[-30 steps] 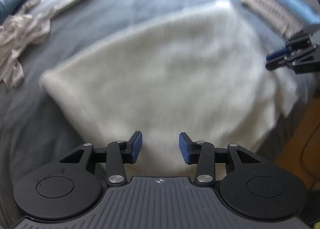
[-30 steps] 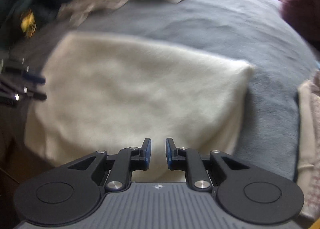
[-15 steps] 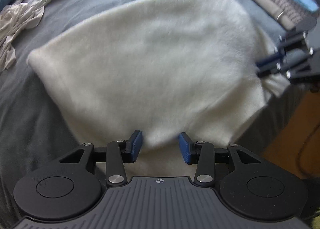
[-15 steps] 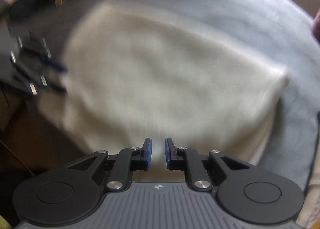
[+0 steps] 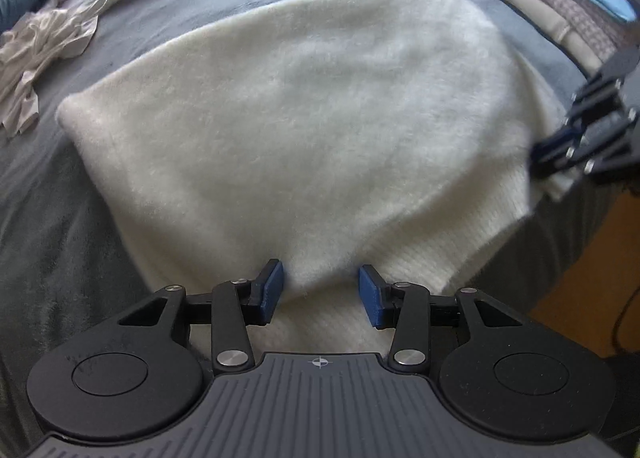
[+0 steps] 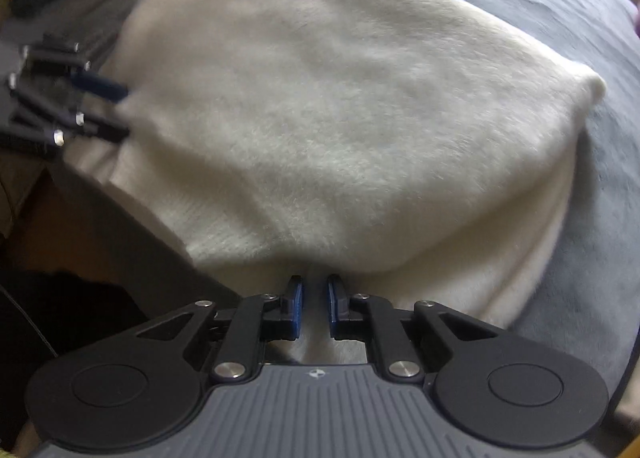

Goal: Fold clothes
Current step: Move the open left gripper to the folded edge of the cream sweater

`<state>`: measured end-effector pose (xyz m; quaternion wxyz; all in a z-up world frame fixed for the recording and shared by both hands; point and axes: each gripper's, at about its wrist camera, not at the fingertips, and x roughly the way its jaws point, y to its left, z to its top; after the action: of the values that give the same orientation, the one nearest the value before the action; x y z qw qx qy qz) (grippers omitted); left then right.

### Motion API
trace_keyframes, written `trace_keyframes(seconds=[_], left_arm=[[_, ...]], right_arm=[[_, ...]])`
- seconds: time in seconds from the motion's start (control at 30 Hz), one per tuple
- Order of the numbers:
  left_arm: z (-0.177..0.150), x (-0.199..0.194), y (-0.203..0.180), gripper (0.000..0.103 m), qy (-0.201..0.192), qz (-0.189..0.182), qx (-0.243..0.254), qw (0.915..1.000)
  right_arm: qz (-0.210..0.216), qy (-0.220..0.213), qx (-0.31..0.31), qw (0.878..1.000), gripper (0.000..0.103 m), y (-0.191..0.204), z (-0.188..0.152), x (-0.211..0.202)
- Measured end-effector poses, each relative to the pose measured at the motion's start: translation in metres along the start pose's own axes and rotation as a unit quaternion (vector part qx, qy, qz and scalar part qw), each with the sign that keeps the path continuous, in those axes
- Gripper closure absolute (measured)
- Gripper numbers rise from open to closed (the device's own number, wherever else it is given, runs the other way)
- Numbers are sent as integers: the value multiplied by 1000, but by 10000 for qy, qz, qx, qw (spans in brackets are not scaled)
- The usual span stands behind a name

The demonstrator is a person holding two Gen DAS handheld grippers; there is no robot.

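Left wrist view: the white sweater lies doubled over on the grey bed, its near edge between the part-spread left tongs, whose pads appear to touch it. A folded stack lies far right; loose garments wait far left.

Right wrist view: the right tongs, closing, pinch the near hem of the sweater. Judged: one fold made, more folds and garments remain.

Grey bed — cream sweater spread mid, crumpled beige garment left, folded stack right.
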<state>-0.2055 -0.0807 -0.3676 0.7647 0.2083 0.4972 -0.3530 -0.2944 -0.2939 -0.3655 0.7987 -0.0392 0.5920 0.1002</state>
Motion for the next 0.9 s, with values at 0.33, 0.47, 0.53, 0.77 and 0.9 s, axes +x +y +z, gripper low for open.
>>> trace_keyframes(seconds=[0.33, 0.47, 0.53, 0.77, 0.9], left_arm=[[-12, -31, 33, 61, -76, -91, -1102, 9938], [-29, -28, 45, 61, 20, -76, -1516, 9884], [-36, -30, 53, 61, 32, -64, -1738, 9848], [-42, -34, 93, 61, -181, -203, -2631, 9644], [-35, -24, 113, 61, -256, -319, -2942, 9549]], right_arm=[[374, -974, 336, 9940, 88, 7, 63, -42], [769, -1120, 441, 9897, 88, 25, 85, -12], [936, -895, 442, 9906, 88, 35, 83, 9], [688, -574, 77, 9959, 85, 57, 90, 17], [765, -1180, 107, 9900, 84, 61, 122, 0]])
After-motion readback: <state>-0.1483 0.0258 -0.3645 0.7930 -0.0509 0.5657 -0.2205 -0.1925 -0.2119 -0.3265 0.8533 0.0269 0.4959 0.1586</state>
